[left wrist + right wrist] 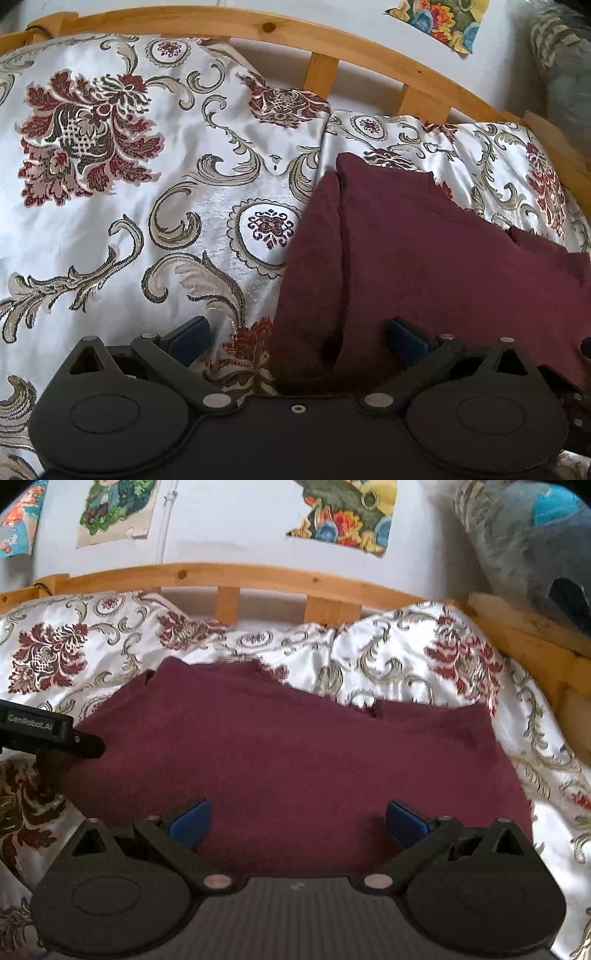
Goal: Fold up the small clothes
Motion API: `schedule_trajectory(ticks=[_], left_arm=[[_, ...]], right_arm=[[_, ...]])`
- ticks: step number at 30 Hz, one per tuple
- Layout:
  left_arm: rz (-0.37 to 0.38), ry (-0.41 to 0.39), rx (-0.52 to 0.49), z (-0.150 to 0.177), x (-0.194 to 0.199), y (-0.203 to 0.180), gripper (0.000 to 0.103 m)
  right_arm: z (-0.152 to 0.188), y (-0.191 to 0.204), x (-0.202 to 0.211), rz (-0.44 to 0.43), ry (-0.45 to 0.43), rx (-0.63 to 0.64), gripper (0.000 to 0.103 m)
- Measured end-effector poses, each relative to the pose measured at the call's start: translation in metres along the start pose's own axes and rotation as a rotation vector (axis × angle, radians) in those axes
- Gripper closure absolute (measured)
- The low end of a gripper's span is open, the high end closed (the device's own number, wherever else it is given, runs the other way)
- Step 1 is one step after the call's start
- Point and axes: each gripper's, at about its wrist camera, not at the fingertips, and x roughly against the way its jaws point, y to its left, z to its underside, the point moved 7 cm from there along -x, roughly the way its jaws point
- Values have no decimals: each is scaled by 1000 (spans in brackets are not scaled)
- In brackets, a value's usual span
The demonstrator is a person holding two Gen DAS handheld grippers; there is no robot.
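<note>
A maroon garment (424, 266) lies flat on the patterned bedspread (147, 206), its left side folded inward along a lengthwise crease. My left gripper (297, 338) hovers open over the garment's near left edge, with one blue pad over the bedspread and the other over the cloth. In the right wrist view the same garment (295, 746) spreads wide across the bed. My right gripper (298, 821) is open above its near edge, nothing between the blue pads (192, 821). The black body of the left gripper (48, 731) pokes in from the left.
A wooden bed rail (240, 576) runs behind the bedspread (424, 664), with a white wall and colourful pictures (343, 513) above it. A grey plush toy (535, 546) sits at the far right by the rail corner.
</note>
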Motion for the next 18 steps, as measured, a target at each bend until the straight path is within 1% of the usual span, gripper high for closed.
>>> schedule_trajectory(ticks=[4, 6, 9, 11, 13, 15, 17, 18], left_arm=[[-1, 1, -7, -1, 0, -1, 1], [3, -5, -27, -5, 0, -2, 1], [-8, -31, -101, -14, -2, -7, 1], [-12, -33, -158, -20, -7, -12, 1], [5, -11, -205, -27, -16, -17, 1], [36, 33, -222, -30, -26, -18, 1], [72, 83, -190, -33, -34, -12, 1], [86, 95, -172, -33, -35, -10, 1]], right_arm=[[7, -1, -5, -9, 32, -23, 0], [9, -1, -6, -11, 38, -24, 0], [10, -1, -8, -13, 46, -25, 0], [11, -1, -9, -15, 48, -25, 0], [11, -2, -10, -17, 50, -26, 0], [10, -2, -11, -19, 54, -27, 0], [10, -2, -11, -21, 57, -27, 0], [10, -2, -12, -22, 59, -28, 0]])
